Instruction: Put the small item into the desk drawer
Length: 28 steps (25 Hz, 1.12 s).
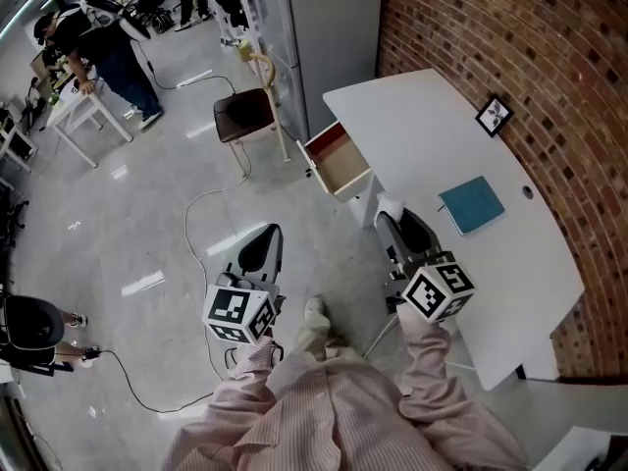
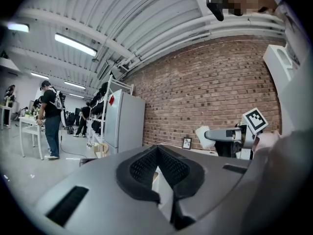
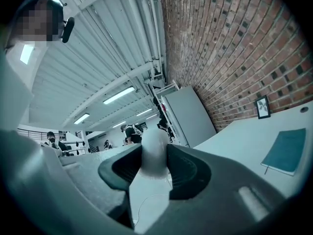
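Note:
The small item (image 1: 391,205) is a rounded white object, and my right gripper (image 1: 394,214) is shut on it, in the air by the desk's near-left edge. In the right gripper view the item (image 3: 154,151) sits pinched between the dark pads of the gripper (image 3: 154,156). The desk drawer (image 1: 339,163) stands pulled open just beyond it, its pale inside showing nothing. My left gripper (image 1: 267,235) hangs over the floor to the left. Its tips (image 2: 157,150) meet with nothing between them. The left gripper view also shows the white item (image 2: 204,135) off to the right.
The white desk (image 1: 432,135) runs along a brick wall and carries a teal notebook (image 1: 472,204) and a small picture frame (image 1: 494,115). A brown chair (image 1: 245,114) and a floor cable (image 1: 196,214) lie left of the drawer. A person stands at a far table (image 1: 83,111).

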{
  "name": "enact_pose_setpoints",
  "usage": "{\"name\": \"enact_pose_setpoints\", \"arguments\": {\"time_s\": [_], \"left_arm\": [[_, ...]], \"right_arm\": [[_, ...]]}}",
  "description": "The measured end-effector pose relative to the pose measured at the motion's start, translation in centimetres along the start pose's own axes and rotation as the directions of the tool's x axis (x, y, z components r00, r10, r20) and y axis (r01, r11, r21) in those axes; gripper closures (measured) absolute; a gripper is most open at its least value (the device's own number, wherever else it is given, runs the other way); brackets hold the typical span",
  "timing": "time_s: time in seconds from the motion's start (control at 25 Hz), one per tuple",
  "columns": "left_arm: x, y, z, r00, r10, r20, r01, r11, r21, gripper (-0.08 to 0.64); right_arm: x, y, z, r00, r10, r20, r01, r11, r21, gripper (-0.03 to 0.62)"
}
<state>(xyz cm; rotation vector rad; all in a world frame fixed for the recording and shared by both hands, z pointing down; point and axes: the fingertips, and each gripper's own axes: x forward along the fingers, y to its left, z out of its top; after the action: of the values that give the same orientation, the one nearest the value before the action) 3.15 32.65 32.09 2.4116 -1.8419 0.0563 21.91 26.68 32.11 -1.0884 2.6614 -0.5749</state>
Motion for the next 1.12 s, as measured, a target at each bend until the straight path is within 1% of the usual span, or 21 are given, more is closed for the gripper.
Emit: {"name": "enact_pose_setpoints", "arguments": {"time_s": [0.24,0.52,0.8,0.96,1.12], "left_arm": [[3.4,2.2,0.2,1.000,0.001,-0.012,-0.001,1.000,-0.015,0.560],[9.8,5.7,-1.0,0.999,-0.036,-0.036,0.035,0.998,-0.046,0.560],[16.4,11.6,-2.5,0.993,-0.084,-0.086,0.075,0.992,-0.100,0.560],[19.8,15.5,-3.0,0.991,-0.089,-0.103,0.075,0.989,-0.125,0.560],[22.6,18.3,-3.5,0.986,-0.111,-0.121,0.093,0.985,-0.148,0.560]], "right_arm": [[3.0,-2.4,-0.2,0.999,-0.025,-0.034,0.025,1.000,-0.002,0.434],[8.7,-6.0,-1.1,0.996,-0.060,-0.070,0.062,0.998,0.015,0.434],[16.4,-9.2,-3.1,0.986,-0.116,-0.117,0.124,0.991,0.059,0.434],[21.0,-10.3,-3.6,0.981,-0.139,-0.136,0.148,0.987,0.058,0.434],[24.8,-11.4,-4.2,0.972,-0.174,-0.155,0.184,0.981,0.052,0.434]]}}
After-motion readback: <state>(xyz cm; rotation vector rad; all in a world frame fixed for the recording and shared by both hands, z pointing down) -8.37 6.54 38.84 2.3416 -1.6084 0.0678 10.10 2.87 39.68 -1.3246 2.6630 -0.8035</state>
